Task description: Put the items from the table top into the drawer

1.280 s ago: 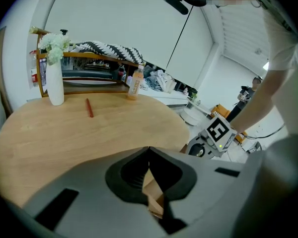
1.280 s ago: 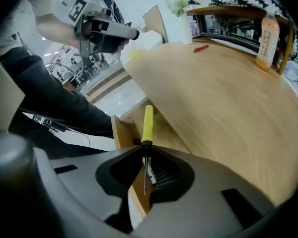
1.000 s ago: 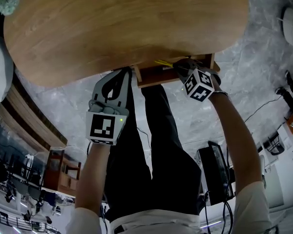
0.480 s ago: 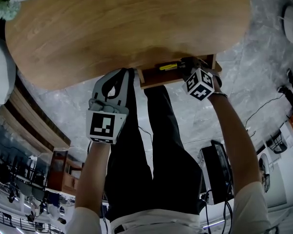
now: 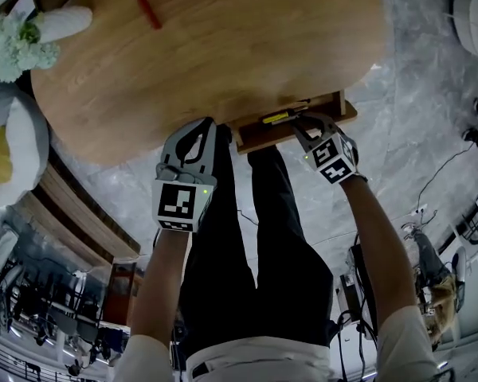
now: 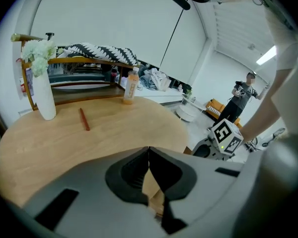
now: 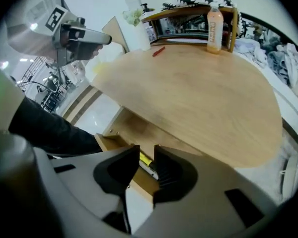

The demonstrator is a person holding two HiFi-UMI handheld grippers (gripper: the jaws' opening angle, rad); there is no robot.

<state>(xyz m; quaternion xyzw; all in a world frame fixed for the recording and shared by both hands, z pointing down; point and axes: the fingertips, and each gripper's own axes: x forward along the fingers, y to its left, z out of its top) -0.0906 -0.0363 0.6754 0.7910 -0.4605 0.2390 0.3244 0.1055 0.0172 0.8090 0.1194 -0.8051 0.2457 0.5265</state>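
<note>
A red pen [image 5: 146,5] lies on the far side of the round wooden table [image 5: 223,46]; it also shows as the red pen [image 6: 84,119] and the red pen [image 7: 159,51]. A wooden drawer [image 5: 255,138] stands pulled out under the near edge, with a yellow-and-black pen [image 5: 277,118] lying in it. My right gripper [image 5: 303,122] hangs just above the drawer [image 7: 114,140], jaws apart and closing with nothing between them; the yellow pen [image 7: 145,161] shows through the gap of my right gripper [image 7: 146,155]. My left gripper [image 5: 201,130] is shut and empty at the table's edge, left of the drawer, seen as left gripper [image 6: 149,155].
A white vase of flowers [image 6: 42,90] and an orange drink bottle [image 6: 131,86] stand at the table's far rim. A white armchair [image 5: 8,142] sits left of the table. My legs are under the drawer. A person [image 6: 243,95] stands across the room.
The right gripper let go of the yellow pen, which now lies in the drawer, and lifted off it. The left gripper rose a little toward the table's edge.
</note>
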